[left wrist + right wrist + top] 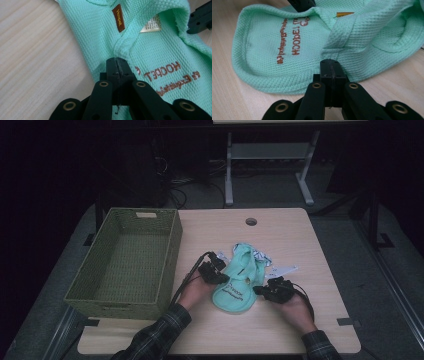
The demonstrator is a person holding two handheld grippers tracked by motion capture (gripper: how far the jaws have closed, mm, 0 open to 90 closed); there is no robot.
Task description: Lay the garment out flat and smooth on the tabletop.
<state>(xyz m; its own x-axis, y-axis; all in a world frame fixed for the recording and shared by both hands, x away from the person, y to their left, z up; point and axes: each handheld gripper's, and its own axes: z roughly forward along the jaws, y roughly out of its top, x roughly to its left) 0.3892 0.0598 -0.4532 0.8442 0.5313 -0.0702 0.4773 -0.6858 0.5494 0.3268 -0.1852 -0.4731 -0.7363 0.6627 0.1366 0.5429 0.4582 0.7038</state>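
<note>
1. Desk [310, 330]: the mint garment [239, 281] lies flat near the middle of the front half, closer to the front edge than the back. The green wicker basket [170, 265] sits along the left edge, empty and just left of our hands.
2. Garment: looks like a small pet vest, mesh knit, brown stitched lettering [165, 77] facing up, brown tab [118, 18] and white care label [151, 24] at the inside of the neck. A white paper tag [282, 270] lies just beside it, toward the right edge.
3. Left gripper [117, 65]: jaws clamped together, pinching the fabric at a seam fold on the garment's left side.
4. Right gripper [331, 67]: jaws likewise clamped, tips at the band seam on the right side; we judge it pinches the hem there, though the bite itself is hidden.
5. Step, as we read it: folding or gathering before the basket. Keep both pinches on seams, since mesh stretches. Lift evenly, keep the lettering side flat, don't drag across the desk.
6. Risk: a thin bite can slip, so check each hold before raising.
</note>
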